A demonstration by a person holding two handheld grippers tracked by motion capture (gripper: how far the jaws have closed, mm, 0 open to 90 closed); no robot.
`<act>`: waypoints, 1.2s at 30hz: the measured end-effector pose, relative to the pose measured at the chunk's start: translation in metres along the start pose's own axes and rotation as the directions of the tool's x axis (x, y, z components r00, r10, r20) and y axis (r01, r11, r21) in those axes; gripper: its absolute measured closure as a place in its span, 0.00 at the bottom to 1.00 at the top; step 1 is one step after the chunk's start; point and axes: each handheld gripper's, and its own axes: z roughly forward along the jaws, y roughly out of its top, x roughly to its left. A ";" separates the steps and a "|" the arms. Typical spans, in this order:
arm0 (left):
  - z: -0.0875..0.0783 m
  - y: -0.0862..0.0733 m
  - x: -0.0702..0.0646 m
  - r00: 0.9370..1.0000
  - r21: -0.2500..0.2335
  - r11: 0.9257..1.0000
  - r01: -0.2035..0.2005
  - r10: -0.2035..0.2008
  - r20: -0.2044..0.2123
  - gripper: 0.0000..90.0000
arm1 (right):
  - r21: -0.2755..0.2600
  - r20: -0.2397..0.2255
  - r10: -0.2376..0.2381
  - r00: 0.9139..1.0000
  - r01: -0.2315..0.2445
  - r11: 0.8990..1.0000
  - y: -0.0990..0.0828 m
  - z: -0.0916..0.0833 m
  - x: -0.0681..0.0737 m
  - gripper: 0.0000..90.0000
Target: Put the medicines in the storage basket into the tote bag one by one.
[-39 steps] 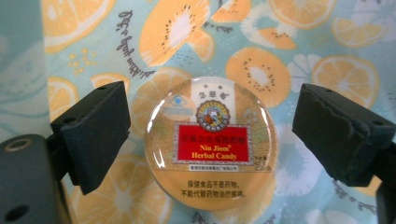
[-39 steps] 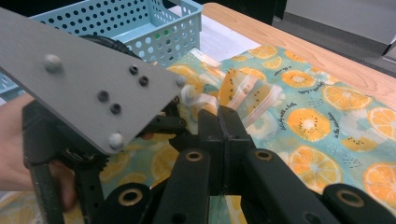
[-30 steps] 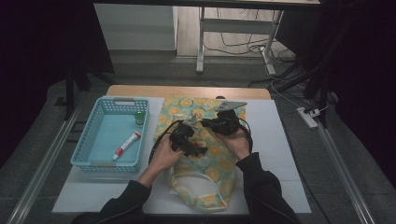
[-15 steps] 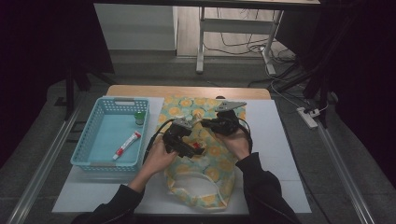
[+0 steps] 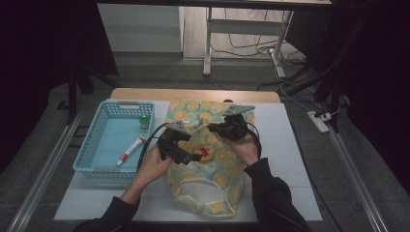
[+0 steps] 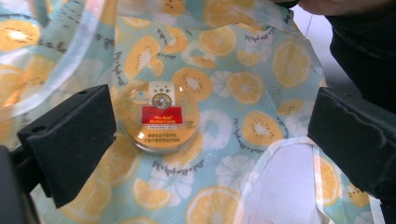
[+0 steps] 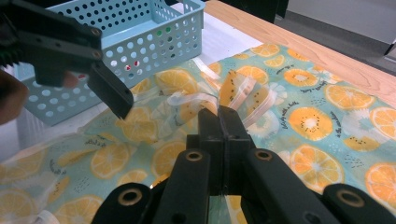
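Note:
A cloth bag (image 5: 212,169) printed with orange slices lies flat on the white mat. A round tin with a red label (image 6: 161,116) rests on its fabric, and the label (image 5: 204,152) is a red spot in the high view. My left gripper (image 6: 210,121) hovers over the tin, open, its pads (image 6: 70,140) well apart on either side and touching nothing. From the high view it (image 5: 193,154) sits at the bag's left side. My right gripper (image 7: 219,119) is shut on the bag's white-trimmed edge (image 7: 191,99), holding it slightly raised near the bag's far end (image 5: 220,128).
A light blue basket (image 5: 104,166) stands left of the bag, holding a small green-capped bottle (image 5: 144,122) and a red and white tube (image 5: 130,150). A wooden table edge (image 5: 193,94) runs behind the mat. Bare white mat (image 5: 285,145) lies right of the bag.
My left gripper has drawn back a little to the left and risen off the bag. The right gripper and the bag edge in it have stayed put.

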 end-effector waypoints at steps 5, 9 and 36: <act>-0.013 -0.003 0.000 1.000 -0.012 1.000 0.003 -0.003 -0.021 0.00 | -0.002 0.000 0.001 1.000 -0.001 1.000 0.000 -0.001 0.000 1.00; -0.023 -0.006 0.001 0.999 -0.020 1.000 0.004 -0.005 -0.041 0.00 | 0.000 0.001 -0.001 1.000 0.001 1.000 0.000 -0.001 0.000 1.00; -0.082 -0.043 0.032 0.964 -0.024 0.993 0.120 -0.122 -0.235 0.00 | 0.000 0.002 -0.012 1.000 0.012 1.000 0.001 -0.002 0.003 1.00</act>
